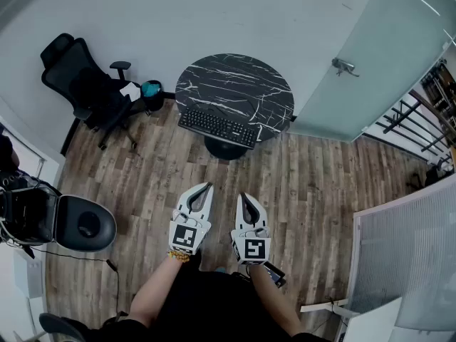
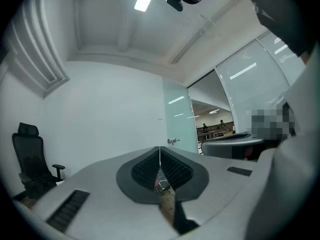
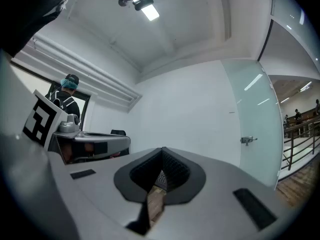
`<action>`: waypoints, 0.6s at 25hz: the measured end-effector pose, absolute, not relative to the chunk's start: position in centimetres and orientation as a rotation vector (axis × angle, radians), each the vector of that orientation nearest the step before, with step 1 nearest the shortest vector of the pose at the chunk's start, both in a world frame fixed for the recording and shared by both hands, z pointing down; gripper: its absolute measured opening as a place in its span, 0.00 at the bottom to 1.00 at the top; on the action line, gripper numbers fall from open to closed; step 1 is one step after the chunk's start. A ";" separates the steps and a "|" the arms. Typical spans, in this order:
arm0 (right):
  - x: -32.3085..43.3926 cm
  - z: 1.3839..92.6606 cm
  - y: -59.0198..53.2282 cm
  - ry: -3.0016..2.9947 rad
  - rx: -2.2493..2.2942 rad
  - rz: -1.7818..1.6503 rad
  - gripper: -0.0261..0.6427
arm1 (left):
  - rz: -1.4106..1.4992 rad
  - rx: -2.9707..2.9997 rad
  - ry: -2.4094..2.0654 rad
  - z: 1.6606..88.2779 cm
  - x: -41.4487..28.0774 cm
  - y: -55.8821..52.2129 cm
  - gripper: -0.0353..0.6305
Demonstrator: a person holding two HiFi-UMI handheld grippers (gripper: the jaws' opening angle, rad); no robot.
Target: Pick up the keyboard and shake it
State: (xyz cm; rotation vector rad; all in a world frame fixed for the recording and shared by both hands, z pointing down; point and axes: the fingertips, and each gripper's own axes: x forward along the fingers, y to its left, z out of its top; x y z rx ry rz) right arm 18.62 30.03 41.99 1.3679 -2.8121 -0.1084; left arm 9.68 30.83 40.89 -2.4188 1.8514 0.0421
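Black computer keyboard [image 1: 216,127] at the near edge of a round black white-veined marble table [image 1: 242,77], well apart from white left gripper [image 1: 207,187] and white right gripper [image 1: 243,197], both held level, jaws closed and empty, black-and-white square markers [image 1: 185,237] on their cubes

The head view looks steeply down on the wood floor [image 1: 313,184], round tabletop [image 1: 214,77] far off at upper centre; each gripper view faces level, close along its own jaws, toward the white wall [image 1: 214,13] and glass door [image 1: 385,63] all share.
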 end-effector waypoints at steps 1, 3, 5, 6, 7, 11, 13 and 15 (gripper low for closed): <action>17.9 42.0 29.5 -2.812 1.371 -0.105 0.08 | 0.044 -2.425 1.850 40.9 8.9 30.3 0.08; 16.3 42.0 28.4 -2.820 1.373 -0.089 0.08 | 0.045 -2.442 1.855 41.1 7.4 29.3 0.08; 14.8 42.1 27.1 -2.834 1.370 -0.057 0.08 | 0.036 -2.460 1.857 41.3 5.6 28.2 0.08; 14.1 42.2 26.5 -2.834 1.368 -0.040 0.08 | 0.029 -2.462 1.847 41.4 4.7 27.5 0.08; 13.4 42.3 25.7 -2.829 1.371 -0.024 0.08 | 0.026 -2.461 1.835 41.4 3.7 26.8 0.08; 10.4 42.2 22.9 -2.807 1.401 0.001 0.09 | 0.030 -2.479 1.820 41.8 0.1 24.3 0.08; 8.8 42.1 21.4 -2.791 1.404 -0.009 0.09 | 0.025 -2.496 1.805 41.9 -1.3 22.9 0.08; 7.3 42.2 20.2 -2.782 1.406 -0.011 0.09 | 0.025 -2.522 1.783 41.9 -2.4 21.7 0.08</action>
